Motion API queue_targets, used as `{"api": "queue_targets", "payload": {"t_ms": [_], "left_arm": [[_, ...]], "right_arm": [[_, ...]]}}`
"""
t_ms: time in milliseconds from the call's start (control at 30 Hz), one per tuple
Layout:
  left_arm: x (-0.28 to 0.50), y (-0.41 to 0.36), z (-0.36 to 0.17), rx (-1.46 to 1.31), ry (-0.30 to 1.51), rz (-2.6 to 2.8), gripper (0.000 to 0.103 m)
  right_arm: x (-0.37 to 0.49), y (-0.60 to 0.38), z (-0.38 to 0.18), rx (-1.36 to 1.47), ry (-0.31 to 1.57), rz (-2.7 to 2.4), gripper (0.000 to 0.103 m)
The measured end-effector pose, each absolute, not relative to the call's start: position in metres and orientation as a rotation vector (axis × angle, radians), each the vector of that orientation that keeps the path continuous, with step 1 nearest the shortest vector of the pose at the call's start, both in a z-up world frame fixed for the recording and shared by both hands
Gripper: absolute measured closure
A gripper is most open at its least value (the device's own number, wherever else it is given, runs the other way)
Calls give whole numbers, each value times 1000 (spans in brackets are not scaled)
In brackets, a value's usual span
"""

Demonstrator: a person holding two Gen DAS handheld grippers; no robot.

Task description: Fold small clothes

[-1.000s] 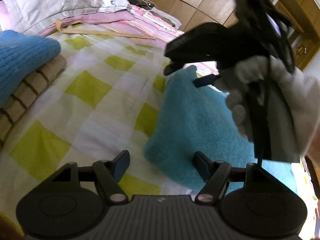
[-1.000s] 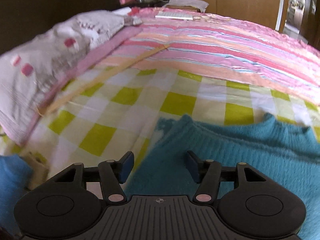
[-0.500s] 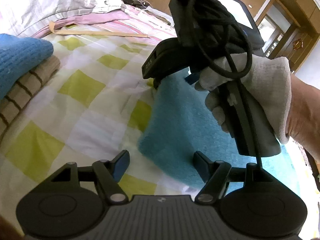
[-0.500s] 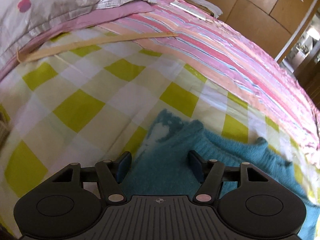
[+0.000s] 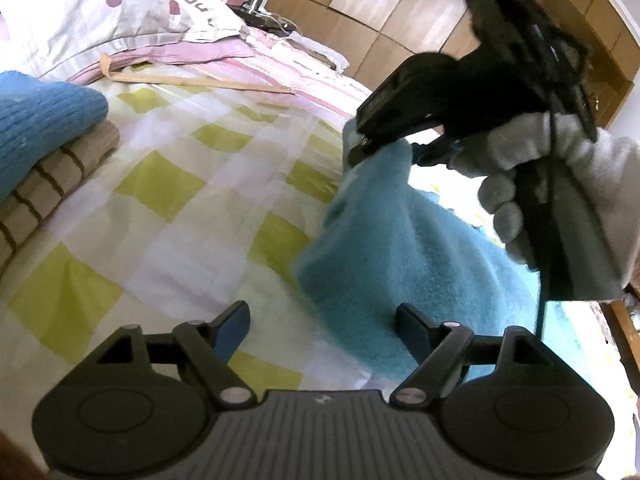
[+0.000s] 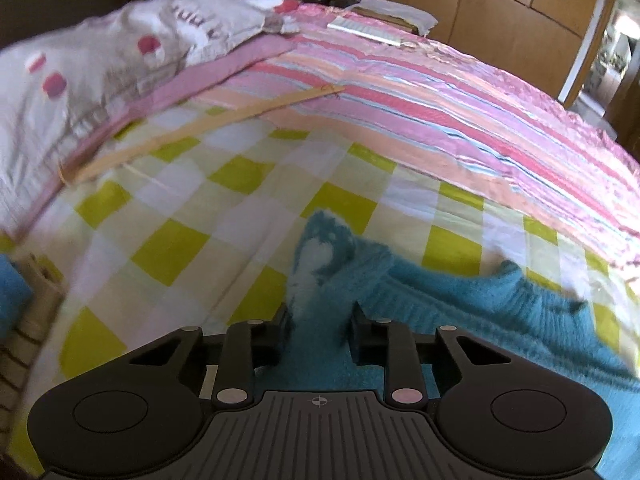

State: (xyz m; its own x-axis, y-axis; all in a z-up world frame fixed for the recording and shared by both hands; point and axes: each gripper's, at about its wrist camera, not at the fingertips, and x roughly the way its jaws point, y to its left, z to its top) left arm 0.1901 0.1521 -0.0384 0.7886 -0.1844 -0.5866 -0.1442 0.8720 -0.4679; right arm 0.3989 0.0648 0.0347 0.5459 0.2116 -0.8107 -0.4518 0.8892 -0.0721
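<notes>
A fuzzy teal sweater (image 5: 400, 248) lies on the yellow-checked bed cover (image 5: 168, 208). My right gripper (image 6: 318, 320) is closing, and a bunched corner of the sweater (image 6: 460, 320) is pinched between its pads. In the left wrist view the right gripper (image 5: 356, 152), held by a white-gloved hand (image 5: 560, 184), has that corner raised off the bed. My left gripper (image 5: 320, 312) hovers low over the sweater's near edge. Its jaws are opening, and the fabric lies by the right finger without being pressed.
A folded blue knit (image 5: 40, 120) rests on a beige striped garment (image 5: 60, 172) at the left. A white pillow (image 5: 100, 20), a pale wooden stick (image 5: 192, 80) and a pink striped quilt (image 6: 440, 112) lie farther back. Wooden cupboards (image 5: 380, 12) stand behind the bed.
The right gripper has gone from open over the sweater's corner to pinching it and lifting it. The left gripper's fingers have spread a little wider.
</notes>
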Motion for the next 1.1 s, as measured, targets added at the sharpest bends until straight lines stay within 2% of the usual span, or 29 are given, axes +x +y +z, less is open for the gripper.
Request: {"api": "queue_targets", "payload": {"t_ms": [367,467,533,733,1100], "left_arm": [[197,129,-30,-440,618,-73,21],[198,120,-24,-424,618,-80,29],[199,112,-18,-421,626,-97,39],[200,90,8,-381,581,-124,49],[201,29,64,-335,496,-285,53]], "right_arm": [[390,23,68,-136,891,439,80],[388,9,76,-95,886,448,80],[385,0,81,-74,880,454,80],[384,-42,101,30,862,465,81],[385,-137,133,190,800,431,81]]}}
